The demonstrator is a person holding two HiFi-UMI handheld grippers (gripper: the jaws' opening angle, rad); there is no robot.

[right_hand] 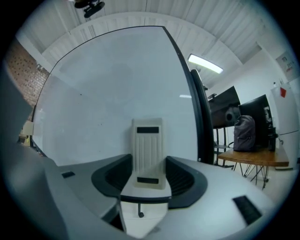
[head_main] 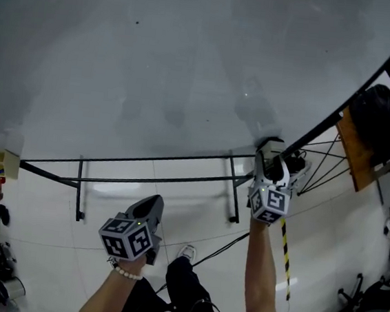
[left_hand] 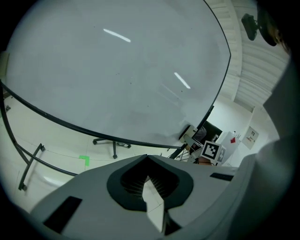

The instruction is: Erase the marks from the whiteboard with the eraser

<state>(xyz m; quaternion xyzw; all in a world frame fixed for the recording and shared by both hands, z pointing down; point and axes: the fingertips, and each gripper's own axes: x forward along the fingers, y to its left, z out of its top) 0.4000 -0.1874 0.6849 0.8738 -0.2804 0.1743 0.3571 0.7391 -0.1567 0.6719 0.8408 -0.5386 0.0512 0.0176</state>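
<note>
two grippers rise from the person's hands, each carrying one marker cube (head_main: 127, 238) of black-and-white squares. the left gripper (head_main: 149, 209) hangs low, apart from the board, with its dark ribbed jaws drawn together on nothing. one string of pale beads (head_main: 127, 273) circles that wrist. the right gripper (head_main: 271, 156) reaches higher and is clamped on one eraser (right_hand: 148, 145). it is a cream plastic oblong with lengthwise ridges down its back and two dark rectangular slots, one at each end. its far face lies against the whiteboard (head_main: 190, 68), low down near the board's right edge, just beside the black frame (right_hand: 199, 112). the board is one wide, smooth, grey-white sheet, almost bare, showing only a few tiny dark specks and faint cloudy smears. beneath it, thin black metal rails (head_main: 153, 160) run over a glossy white tile floor (head_main: 189, 213). beyond the frame stand one wooden table (right_hand: 255, 157) and one dark backpack (right_hand: 243, 133).
</note>
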